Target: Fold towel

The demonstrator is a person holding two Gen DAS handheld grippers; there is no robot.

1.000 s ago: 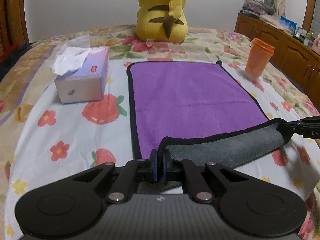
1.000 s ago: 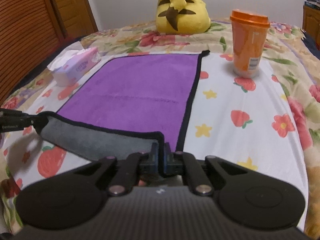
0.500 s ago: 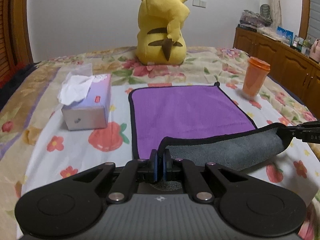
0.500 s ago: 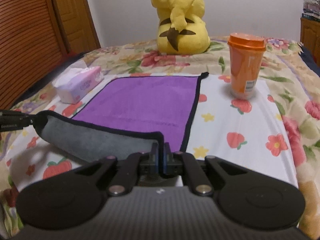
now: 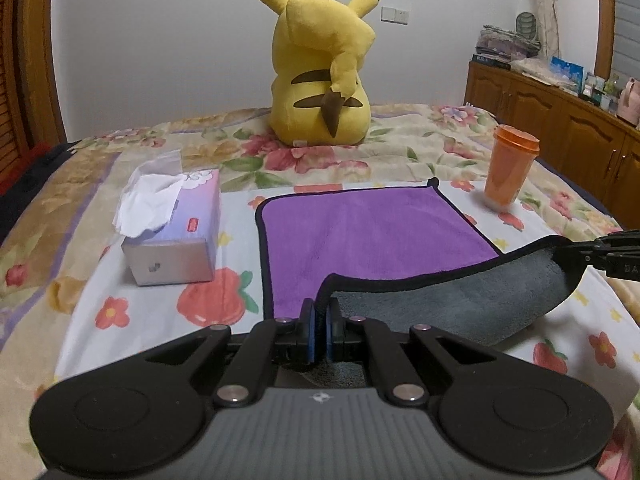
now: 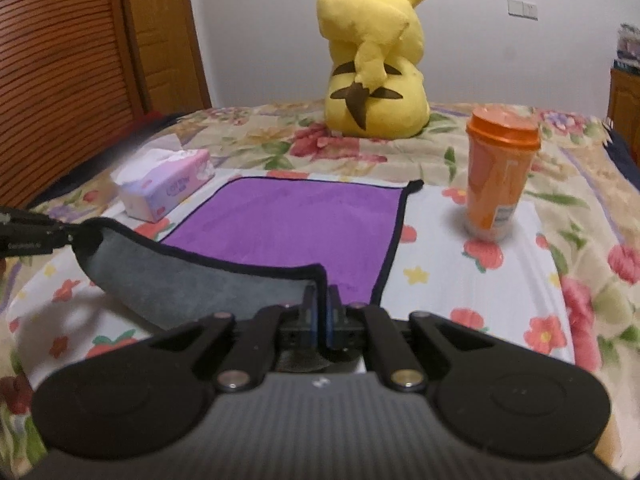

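Observation:
A purple towel [image 5: 372, 236] with black trim and a grey underside lies on the bed; it also shows in the right wrist view [image 6: 296, 224]. Its near edge is lifted off the bed, grey side [image 5: 460, 312] facing me. My left gripper [image 5: 320, 312] is shut on the near left corner. My right gripper [image 6: 320, 300] is shut on the near right corner. Each gripper shows at the other view's edge, the right gripper [image 5: 600, 258] at the right and the left gripper [image 6: 36, 234] at the left, holding the far end of the raised edge.
A tissue box [image 5: 172, 232] stands left of the towel. An orange lidded cup [image 5: 508, 168] stands to its right. A yellow plush toy [image 5: 320, 76] sits behind it. A wooden cabinet [image 5: 560, 120] runs along the right and wooden doors [image 6: 80, 60] along the left.
Both grippers have risen with the towel's near edge. The views now look more level across the bed, and more of the plush toy and wall shows.

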